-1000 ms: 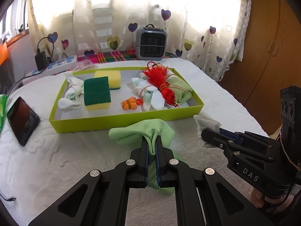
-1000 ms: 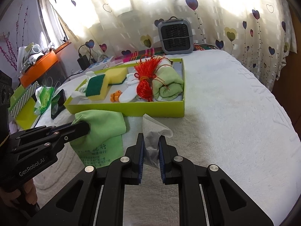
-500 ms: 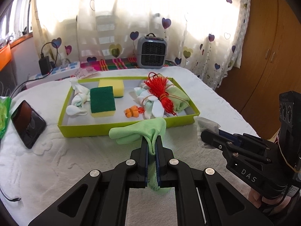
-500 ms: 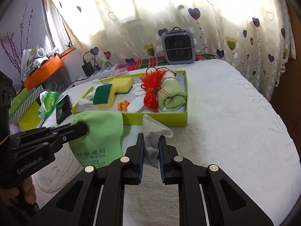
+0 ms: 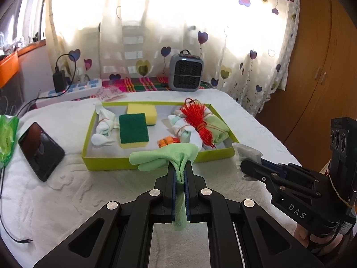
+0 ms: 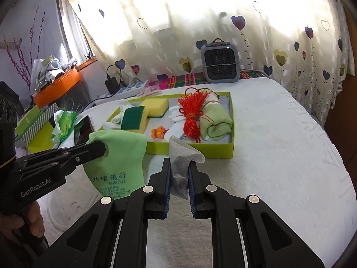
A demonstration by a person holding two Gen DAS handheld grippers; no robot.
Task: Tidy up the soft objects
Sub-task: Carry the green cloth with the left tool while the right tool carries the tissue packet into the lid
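Note:
My left gripper (image 5: pixel 181 167) is shut on a light green cloth (image 5: pixel 162 156) that hangs from its jaws above the white bedcover; the same green cloth (image 6: pixel 120 156) shows printed writing in the right wrist view. My right gripper (image 6: pixel 179 167) is shut on a small grey-white bag (image 6: pixel 181 158), seen as the grey-white bag (image 5: pixel 245 150) at the tip of the right gripper in the left wrist view. Beyond both stands a lime green box (image 5: pixel 107 162) holding two sponges (image 5: pixel 133 131), white socks (image 5: pixel 103 129), a red tassel (image 5: pixel 198 122), a rolled green towel (image 6: pixel 215 120) and a small orange thing (image 5: pixel 166 141).
A black phone (image 5: pixel 41 147) lies left of the box, with a green wrapper (image 5: pixel 7 134) beyond it. A grey heater (image 5: pixel 186 73) and a power strip (image 5: pixel 73 89) stand at the bed's far edge by the curtain. A wooden wardrobe (image 5: pixel 323 78) rises at right.
Both grippers have risen a little with their loads, and the green cloth now hangs clear of the bedcover. The box looks farther and lower in both views.

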